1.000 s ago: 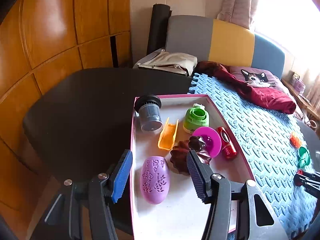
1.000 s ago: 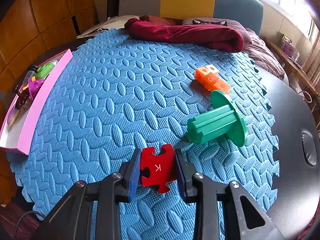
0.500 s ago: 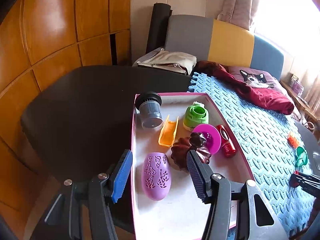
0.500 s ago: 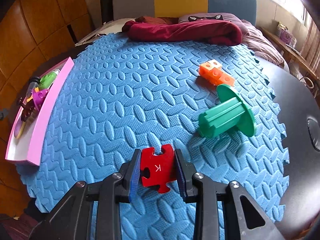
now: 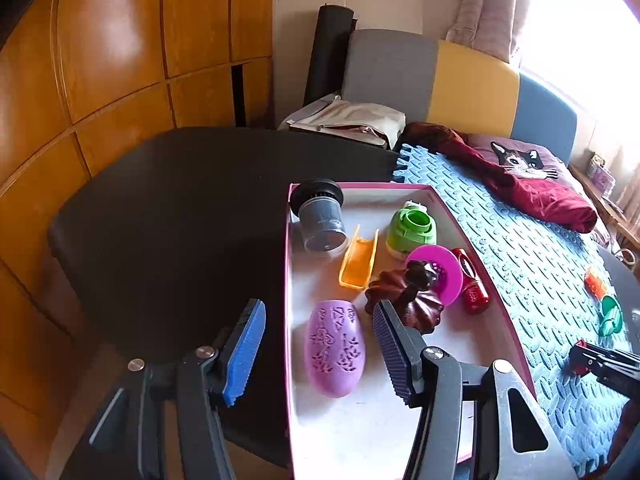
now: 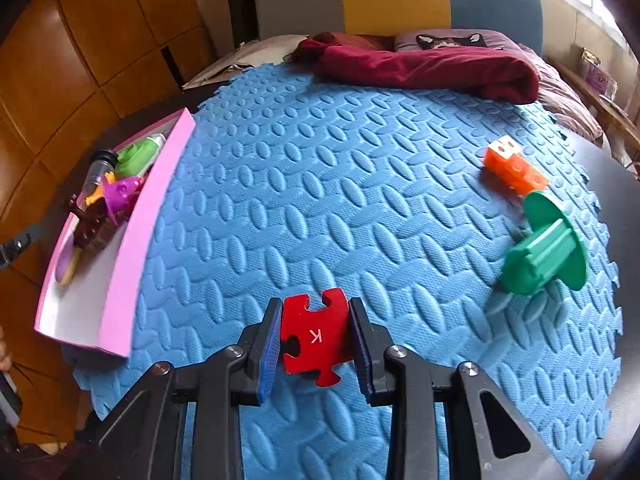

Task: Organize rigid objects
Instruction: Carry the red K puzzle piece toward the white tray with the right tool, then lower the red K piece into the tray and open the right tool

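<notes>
A dark worktop (image 5: pixel 168 208) carries a blue foam mat (image 6: pixel 340 184) and a pink-walled tray (image 5: pixel 404 432); the tray lies on the worktop along the mat's left edge. Directly on the mat, at its far side, rests a dark red cloth (image 6: pixel 432 68). On its right lie an orange block (image 6: pixel 514 170) and, just nearer, a green spool (image 6: pixel 548 254) on its side, the two close together.

light: window (image 5: pixel 592 28) glare, blown out | edges: fisheye-bent | focus: perhaps slightly soft
</notes>
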`<move>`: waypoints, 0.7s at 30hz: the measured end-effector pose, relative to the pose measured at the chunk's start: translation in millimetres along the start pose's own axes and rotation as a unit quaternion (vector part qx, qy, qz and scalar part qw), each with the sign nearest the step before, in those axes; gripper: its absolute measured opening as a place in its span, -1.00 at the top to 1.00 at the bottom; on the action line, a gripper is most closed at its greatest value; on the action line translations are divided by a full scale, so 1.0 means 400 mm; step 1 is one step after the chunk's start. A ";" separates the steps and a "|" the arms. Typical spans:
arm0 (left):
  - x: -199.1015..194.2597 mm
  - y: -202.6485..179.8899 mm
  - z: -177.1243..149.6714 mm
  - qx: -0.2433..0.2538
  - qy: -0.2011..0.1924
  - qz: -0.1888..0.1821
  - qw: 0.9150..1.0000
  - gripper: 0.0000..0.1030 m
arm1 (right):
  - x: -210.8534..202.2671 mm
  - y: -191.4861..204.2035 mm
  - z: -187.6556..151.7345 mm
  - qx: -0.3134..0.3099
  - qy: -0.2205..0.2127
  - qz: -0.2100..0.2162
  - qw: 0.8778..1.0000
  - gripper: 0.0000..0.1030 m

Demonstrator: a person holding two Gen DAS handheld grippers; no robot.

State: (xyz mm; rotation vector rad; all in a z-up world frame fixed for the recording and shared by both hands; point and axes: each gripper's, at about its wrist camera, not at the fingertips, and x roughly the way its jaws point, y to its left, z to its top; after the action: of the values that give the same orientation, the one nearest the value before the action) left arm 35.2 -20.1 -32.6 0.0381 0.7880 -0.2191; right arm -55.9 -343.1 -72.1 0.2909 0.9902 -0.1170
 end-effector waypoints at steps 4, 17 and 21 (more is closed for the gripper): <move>0.001 0.010 -0.001 -0.003 -0.001 0.000 1.000 -0.11 | 0.016 0.034 0.011 0.012 0.006 0.028 1.000 0.39; 0.015 0.036 -0.003 -0.015 0.006 0.002 1.000 -0.11 | -0.036 0.249 0.073 -0.088 -0.040 0.091 0.991 0.39; 0.014 0.050 -0.001 -0.021 0.003 0.007 1.000 -0.11 | -0.024 0.324 0.087 -0.128 -0.041 0.101 0.986 0.39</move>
State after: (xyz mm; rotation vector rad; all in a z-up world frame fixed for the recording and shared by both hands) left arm 43.1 -1.7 -37.7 0.0046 0.7984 -0.1894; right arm -3.6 -229.9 -21.6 0.1469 0.8772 0.1806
